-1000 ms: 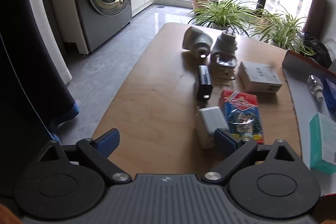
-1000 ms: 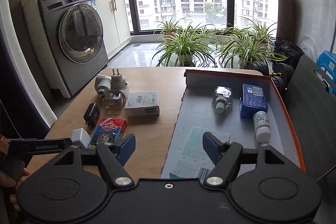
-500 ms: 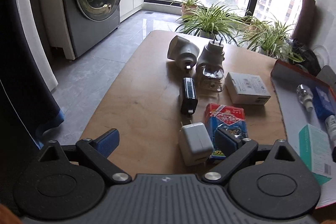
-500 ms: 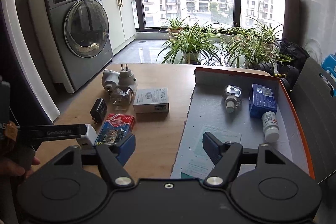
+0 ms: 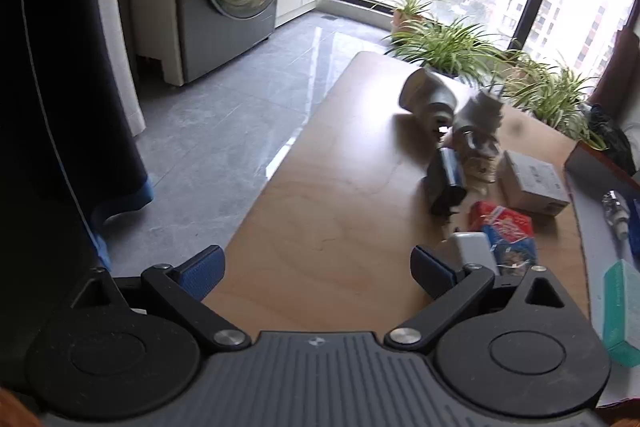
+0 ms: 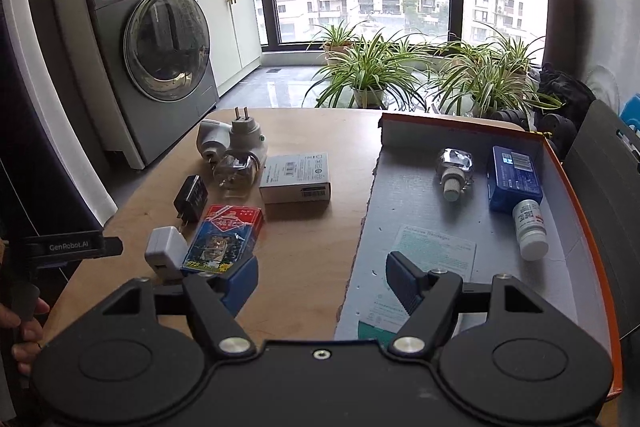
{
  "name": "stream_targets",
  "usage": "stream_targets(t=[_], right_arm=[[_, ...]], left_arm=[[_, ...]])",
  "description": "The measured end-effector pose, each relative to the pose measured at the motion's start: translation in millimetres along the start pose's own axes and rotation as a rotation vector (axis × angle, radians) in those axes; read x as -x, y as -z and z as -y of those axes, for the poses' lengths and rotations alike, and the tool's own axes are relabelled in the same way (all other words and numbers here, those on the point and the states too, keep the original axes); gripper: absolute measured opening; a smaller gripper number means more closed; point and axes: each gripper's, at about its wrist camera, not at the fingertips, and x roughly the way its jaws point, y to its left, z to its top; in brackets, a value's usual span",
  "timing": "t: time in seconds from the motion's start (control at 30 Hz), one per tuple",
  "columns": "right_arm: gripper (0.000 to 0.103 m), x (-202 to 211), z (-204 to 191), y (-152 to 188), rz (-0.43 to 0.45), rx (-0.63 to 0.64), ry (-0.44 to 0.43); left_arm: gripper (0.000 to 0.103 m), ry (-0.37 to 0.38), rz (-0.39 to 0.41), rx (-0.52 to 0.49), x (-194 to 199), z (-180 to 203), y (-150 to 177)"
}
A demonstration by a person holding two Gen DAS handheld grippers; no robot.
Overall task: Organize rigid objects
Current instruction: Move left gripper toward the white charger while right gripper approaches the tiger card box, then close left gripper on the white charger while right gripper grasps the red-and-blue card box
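Jaws of left gripper (image 5: 318,269): wide apart, holding nothing, over bare tabletop (image 5: 340,195) near its left edge. White charger (image 5: 472,253): just beside its right finger. Jaws of right gripper (image 6: 322,277): wide, empty, straddling the edge of the grey tray (image 6: 404,195). Card box (image 6: 224,237): touching white charger.

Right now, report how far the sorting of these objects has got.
Done: the blue box, white pill bottle, small clear bottle and teal carton lie in the orange-rimmed grey tray.
In hand: nothing; the left gripper and right gripper are open.
Left: white charger cube, red-and-blue card pack, black adapter, grey carton and white plugs on the wooden table.
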Motion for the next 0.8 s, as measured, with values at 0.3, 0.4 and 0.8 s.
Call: stream_targets(t=[0.3,0.4,0.8], right_arm=[[0.084,3.8,-0.3,1.2,0.0,0.014,0.009],[0.084,0.1,3.3,2.3,-0.005,-0.004,0.011],[0.084,-12.7,-15.3,4.1,-0.027,0.027,-0.037]], left_arm=[[0.103,0.03,0.0,-0.116,-15.3,40.5,1.8],[0.103,-0.015,0.015,-0.11,-12.7,23.1,1.7],[0.103,0.062,0.012,-0.074,-4.5,21.0,-0.2]])
